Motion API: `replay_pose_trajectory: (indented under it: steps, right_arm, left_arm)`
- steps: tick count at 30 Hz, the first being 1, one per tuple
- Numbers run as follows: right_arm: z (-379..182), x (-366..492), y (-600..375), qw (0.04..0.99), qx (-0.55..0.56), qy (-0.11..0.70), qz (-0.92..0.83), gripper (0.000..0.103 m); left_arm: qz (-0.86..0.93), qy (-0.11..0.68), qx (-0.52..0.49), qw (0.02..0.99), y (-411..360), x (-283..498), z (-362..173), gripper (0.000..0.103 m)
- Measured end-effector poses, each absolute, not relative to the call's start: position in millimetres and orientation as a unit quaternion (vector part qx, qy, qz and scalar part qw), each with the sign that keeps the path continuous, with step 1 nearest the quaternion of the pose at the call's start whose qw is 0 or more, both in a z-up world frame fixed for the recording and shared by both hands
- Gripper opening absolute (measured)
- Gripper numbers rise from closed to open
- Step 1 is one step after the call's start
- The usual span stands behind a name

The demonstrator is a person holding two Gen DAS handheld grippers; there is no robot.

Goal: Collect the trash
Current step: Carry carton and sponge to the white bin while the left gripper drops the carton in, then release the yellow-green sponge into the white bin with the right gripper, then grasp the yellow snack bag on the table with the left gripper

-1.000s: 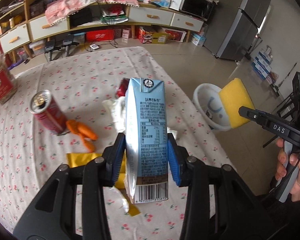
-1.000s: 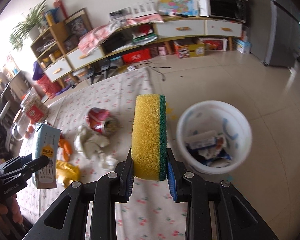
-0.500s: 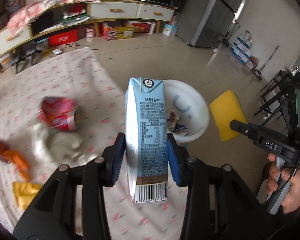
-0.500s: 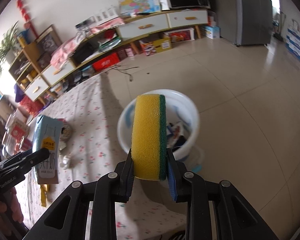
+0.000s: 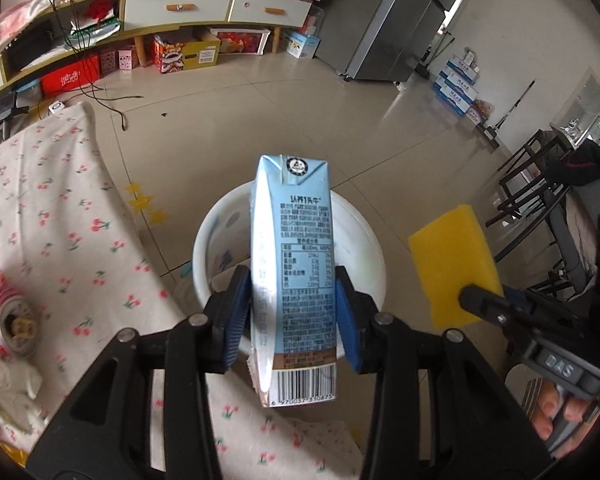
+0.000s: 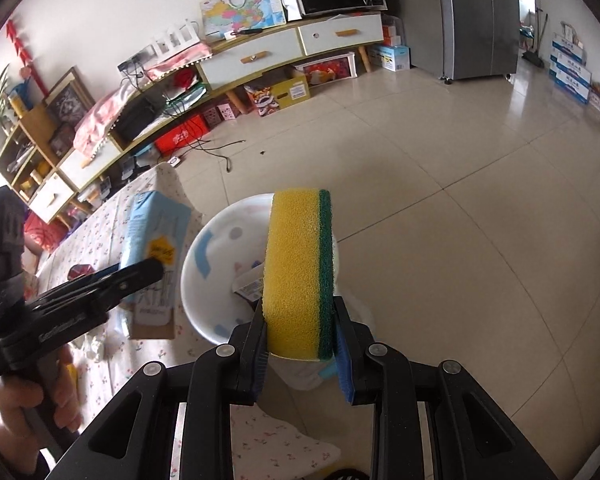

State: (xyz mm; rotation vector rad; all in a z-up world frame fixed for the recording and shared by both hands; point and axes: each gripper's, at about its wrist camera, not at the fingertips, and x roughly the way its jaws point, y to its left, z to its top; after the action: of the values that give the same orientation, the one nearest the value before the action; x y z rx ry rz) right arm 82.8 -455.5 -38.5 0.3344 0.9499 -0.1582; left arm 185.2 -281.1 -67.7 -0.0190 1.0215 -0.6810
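Milk carton [image 5: 292, 276], pale blue, upright between the pads of the left tool [image 5: 293, 314], which is closed on its lower half; it hangs over the white bin [image 5: 364, 240] that stands on the floor just off the desk [image 5: 60, 220] edge. Sponge [image 6: 300, 276], yellow with a green scouring face, pinched on its edges by the right tool [image 6: 300, 344], jaws nearly closed and squeezing the foam; it too sits above the bin's mouth in the right wrist view, though from the left wrist view it looks a little off to one side of the rim. Bin already holds some wrappers [image 6: 248, 284]. Step in hand, as I judge it: carrying both pieces to the drop point. Next move calls for opening each tool once its load is squarely over the bin mouth, the sponge perhaps first nudged inward. Left on the cherry-print cloth near the desk edge: a crushed red can [image 5: 4, 320] and crumpled white tissue [image 5: 8, 376], to be fetched afterward.
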Motion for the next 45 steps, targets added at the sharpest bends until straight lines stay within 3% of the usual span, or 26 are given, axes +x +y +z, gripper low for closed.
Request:
replay_pose_trajectory:
  steps: [7,10,12,21,31,33,35,45]
  right_arm:
    - [-40,86,-463,0.870,0.165,0.456,-0.086,0.029]
    - [-41,88,-463,0.869,0.165,0.458,-0.090,0.029]
    - [-41,93,-461,0.868,0.166,0.459,-0.091,0.029]
    - [-45,107,-451,0.866,0.154,0.469,-0.082,0.029]
    - [-57,132,-430,0.860,0.136,0.486,-0.075,0.031]
    - [-60,137,-429,0.856,0.137,0.492,-0.074,0.037]
    - [-61,138,-428,0.854,0.139,0.495,-0.081,0.060]
    - [-53,131,-414,0.854,0.135,0.496,-0.085,0.072]
  left_arm:
    - [-0.312,0.484,-0.016,0.818,-285,185,-72,0.043]
    - [-0.308,0.488,-0.015,0.817,-283,185,-71,0.054]
    - [-0.302,0.483,-0.012,0.822,-279,182,-69,0.067]
    - [-0.262,0.465,0.008,0.846,-234,165,-49,0.084]
    - [-0.213,0.464,0.033,0.859,-176,152,-37,0.092]
    - [-0.210,0.461,0.029,0.862,-164,148,-33,0.095]
    - [-0.207,0.459,0.027,0.863,-156,145,-31,0.098]
    - [-0.179,0.462,0.029,0.868,-98,132,-31,0.100]
